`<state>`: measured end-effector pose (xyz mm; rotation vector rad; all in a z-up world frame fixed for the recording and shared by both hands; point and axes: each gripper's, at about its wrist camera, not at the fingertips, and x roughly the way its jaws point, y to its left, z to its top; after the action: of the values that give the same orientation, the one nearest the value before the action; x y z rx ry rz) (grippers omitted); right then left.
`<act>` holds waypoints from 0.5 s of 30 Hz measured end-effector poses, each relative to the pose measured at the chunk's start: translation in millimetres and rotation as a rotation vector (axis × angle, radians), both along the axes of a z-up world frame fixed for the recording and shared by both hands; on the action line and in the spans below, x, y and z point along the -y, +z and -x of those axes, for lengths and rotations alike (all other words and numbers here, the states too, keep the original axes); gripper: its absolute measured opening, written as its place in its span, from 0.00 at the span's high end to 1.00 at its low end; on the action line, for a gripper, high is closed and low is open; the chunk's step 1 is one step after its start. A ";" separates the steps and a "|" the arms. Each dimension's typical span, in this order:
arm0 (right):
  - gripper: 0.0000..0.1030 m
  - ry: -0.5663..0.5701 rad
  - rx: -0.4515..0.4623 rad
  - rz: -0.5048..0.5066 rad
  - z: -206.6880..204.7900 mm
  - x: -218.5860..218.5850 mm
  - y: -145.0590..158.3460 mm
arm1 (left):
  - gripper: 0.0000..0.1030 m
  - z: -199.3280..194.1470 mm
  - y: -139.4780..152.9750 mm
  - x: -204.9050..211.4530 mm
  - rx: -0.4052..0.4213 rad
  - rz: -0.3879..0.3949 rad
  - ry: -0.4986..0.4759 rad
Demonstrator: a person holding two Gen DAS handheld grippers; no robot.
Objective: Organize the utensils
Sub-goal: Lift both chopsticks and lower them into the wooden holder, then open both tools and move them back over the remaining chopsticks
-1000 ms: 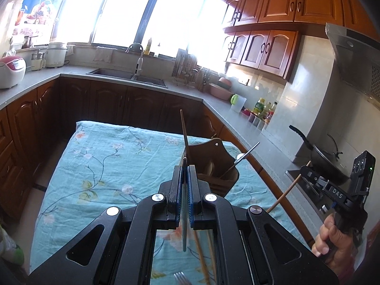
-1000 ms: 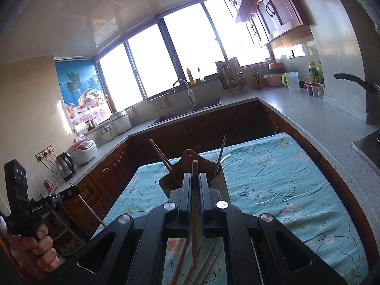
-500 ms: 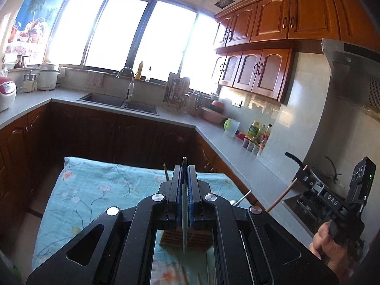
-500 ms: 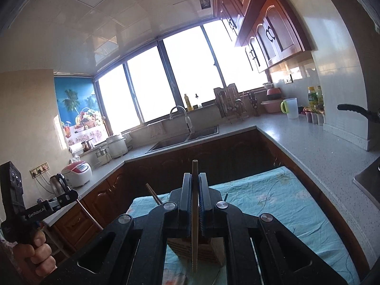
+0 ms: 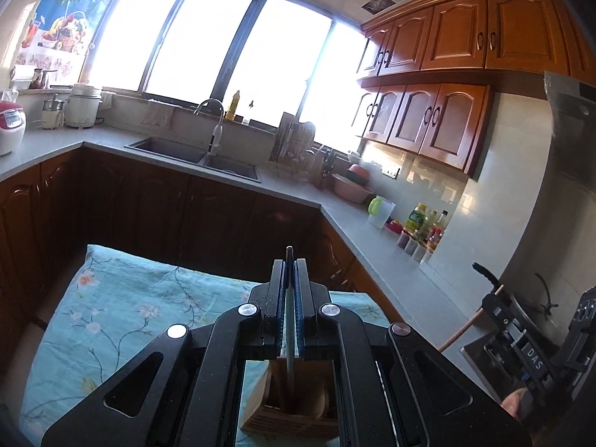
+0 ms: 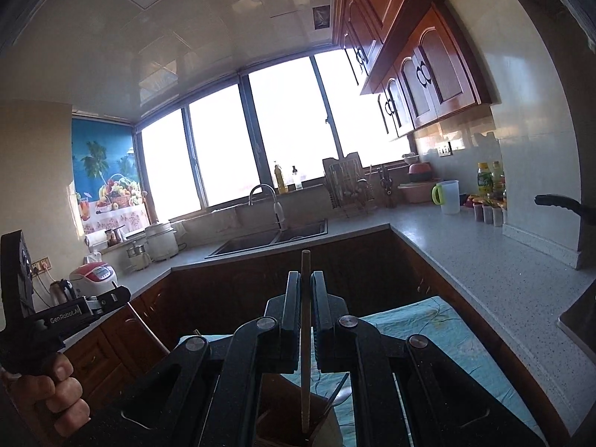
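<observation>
My left gripper (image 5: 289,266) is shut on a thin metal utensil (image 5: 289,339) held upright; its lower end hangs in the wooden utensil holder (image 5: 294,415) seen beneath the fingers. My right gripper (image 6: 305,279) is shut on a wooden chopstick (image 6: 305,335), also upright, with its lower end over the same holder (image 6: 287,417), which holds other utensils. Each gripper shows in the other's view: the right one (image 5: 501,307) with its chopstick at right, the left one (image 6: 111,296) at left.
The holder stands on a table with a teal floral cloth (image 5: 119,298). Behind it run dark cabinets and a grey counter (image 5: 376,238) with a sink (image 5: 193,152), dish rack, bottles and a white cup (image 5: 380,212). A stove with a pan (image 5: 521,305) is at right.
Both grippers have tilted upward and moved over the holder, which has slid from mid-view to the bottom edge under the fingers. Both grips are unchanged.
</observation>
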<state>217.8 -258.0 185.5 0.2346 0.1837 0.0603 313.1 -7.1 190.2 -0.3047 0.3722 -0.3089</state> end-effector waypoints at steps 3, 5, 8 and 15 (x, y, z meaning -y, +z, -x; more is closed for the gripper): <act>0.95 -0.005 -0.020 -0.004 -5.3 -3.4 -17.3 | 0.97 -4.2 -19.1 5.0 -0.019 -0.012 0.008; 0.95 -0.006 -0.040 -0.005 -7.4 -5.7 -30.8 | 0.97 -7.6 -31.7 7.0 -0.042 -0.015 0.007; 0.95 -0.002 -0.085 -0.019 -12.4 -7.0 -50.0 | 0.97 -12.3 -47.9 10.3 -0.072 -0.018 0.000; 0.95 -0.004 -0.145 -0.034 -16.5 -4.0 -74.7 | 0.96 -19.2 -74.3 21.0 -0.136 -0.051 -0.026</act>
<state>234.3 -254.1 110.8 0.2731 0.3267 0.0421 332.3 -28.1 115.9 -0.2719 0.5173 -0.3048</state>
